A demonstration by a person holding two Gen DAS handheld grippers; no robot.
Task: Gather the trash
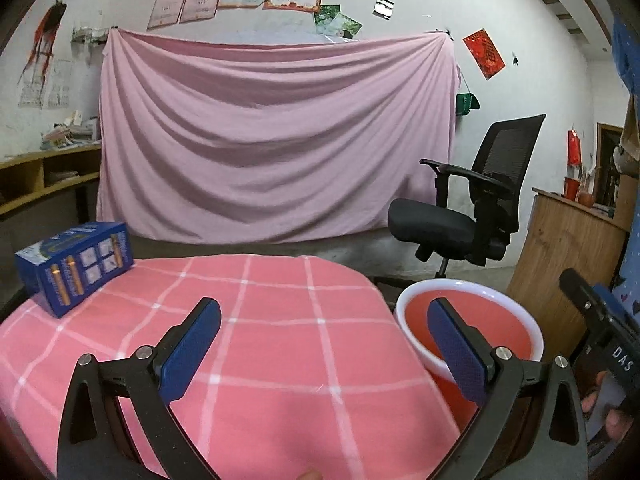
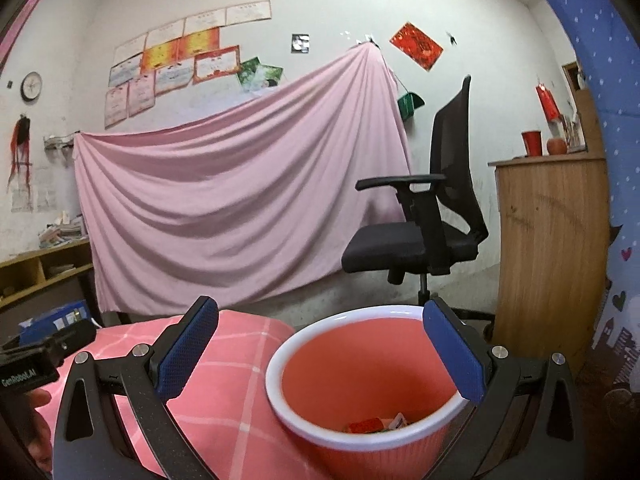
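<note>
table, pink checked cloth, lower centre. bin, red with white rim, lower right, beside table; scraps at its bottom. blue box, left on table. left gripper, jaws wide, empty. right gripper, jaws wide, empty, over bin.

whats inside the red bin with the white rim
The round red plastic bin with a white rim holds a few scraps at the bottom, red and white paper-like pieces. Its near wall hides the rest of the floor.

Open right tool above bin
</note>
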